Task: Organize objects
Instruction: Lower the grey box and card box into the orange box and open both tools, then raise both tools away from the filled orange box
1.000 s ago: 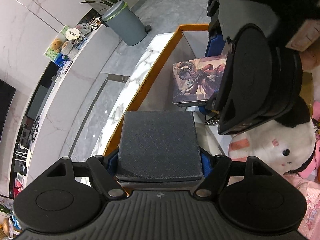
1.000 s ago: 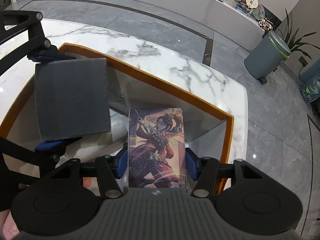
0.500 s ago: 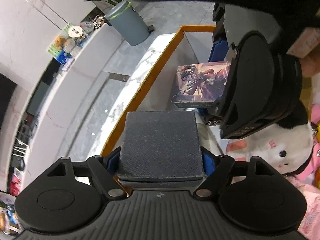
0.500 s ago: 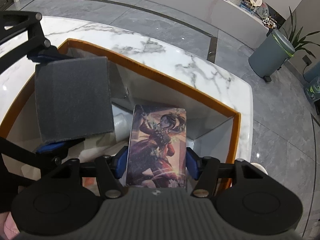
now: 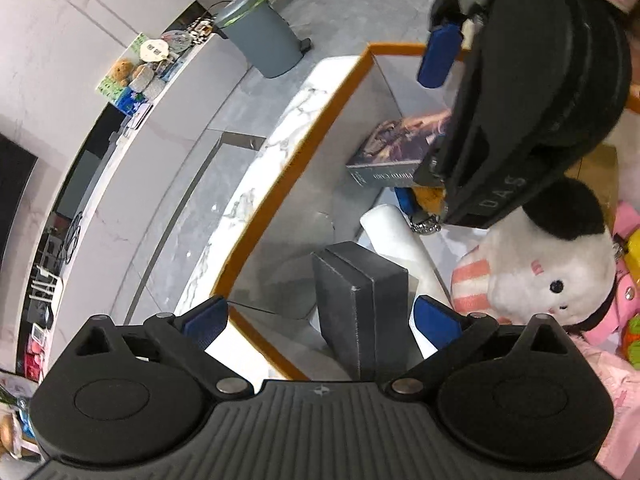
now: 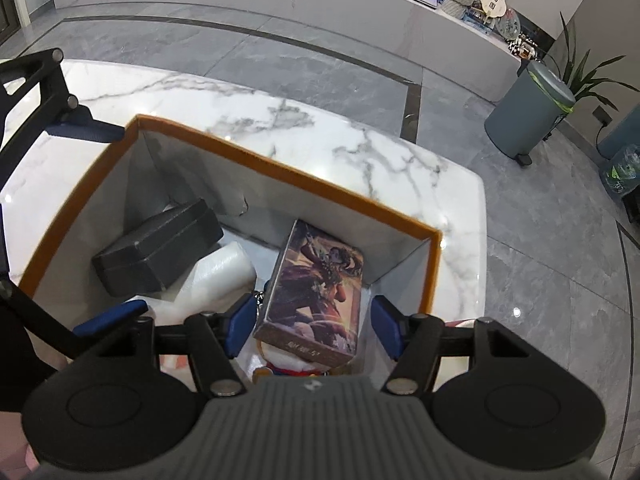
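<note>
Left gripper (image 5: 318, 318) jaws stand spread, gripping nothing; the dark grey box (image 5: 360, 300) lies released between them inside the orange-rimmed storage bin (image 5: 280, 196), beside a white bubble-wrap roll (image 6: 218, 276). Right gripper (image 6: 310, 326) jaws likewise stand apart, the illustrated card box (image 6: 316, 292) lying tilted in the bin atop a plush toy (image 6: 288, 362). The bin sits on a marble table (image 6: 320, 140).

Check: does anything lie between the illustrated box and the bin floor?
Yes. The illustrated box rests tilted on a white plush toy inside the orange-rimmed bin, beside a bubble-wrap roll, so it has not reached the floor. The right gripper is open, fingers clear of the box.
</note>
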Tool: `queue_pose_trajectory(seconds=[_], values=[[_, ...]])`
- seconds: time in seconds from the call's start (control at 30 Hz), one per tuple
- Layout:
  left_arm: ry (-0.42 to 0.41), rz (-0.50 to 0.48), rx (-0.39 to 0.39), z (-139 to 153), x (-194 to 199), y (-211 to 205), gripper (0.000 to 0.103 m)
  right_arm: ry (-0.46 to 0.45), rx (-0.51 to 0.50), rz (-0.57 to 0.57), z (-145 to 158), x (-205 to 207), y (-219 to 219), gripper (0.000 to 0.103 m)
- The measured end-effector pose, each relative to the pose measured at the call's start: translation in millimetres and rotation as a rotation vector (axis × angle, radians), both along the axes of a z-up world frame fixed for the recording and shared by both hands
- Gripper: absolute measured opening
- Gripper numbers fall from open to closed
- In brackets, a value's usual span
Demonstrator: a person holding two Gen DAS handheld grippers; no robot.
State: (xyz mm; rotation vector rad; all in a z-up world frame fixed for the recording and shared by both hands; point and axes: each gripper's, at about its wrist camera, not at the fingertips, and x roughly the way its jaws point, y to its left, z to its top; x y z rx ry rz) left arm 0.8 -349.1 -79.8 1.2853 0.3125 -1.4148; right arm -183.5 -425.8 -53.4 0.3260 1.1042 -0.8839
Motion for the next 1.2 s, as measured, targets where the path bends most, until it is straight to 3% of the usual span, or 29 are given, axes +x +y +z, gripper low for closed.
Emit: queue_pose_trajectory(seconds=[0.33,0.67,0.8,1.13,1.2], values=[[0.049,0.05,-0.049,31,6,13,0.103,-0.003,-0.035,0.004,26,-2,12,0.065],[0.27,0.198,-0.165,84,18,38,0.103,-0.033,-0.103,-0.014,75,-11,45,0.066],[0.375,0.257,-0.21,99,20,50,0.103,-0.083,-0.124,-0.033,94,-21,60,0.073],[0.456,0.328,-0.228,107,-1,70,0.103,-0.149,-0.163,-0.112,109,-47,89,0.074],[0.484,0.349,-0.217,105,-4,76,0.103,-0.153,-0.168,-0.123,110,-52,96,0.084]])
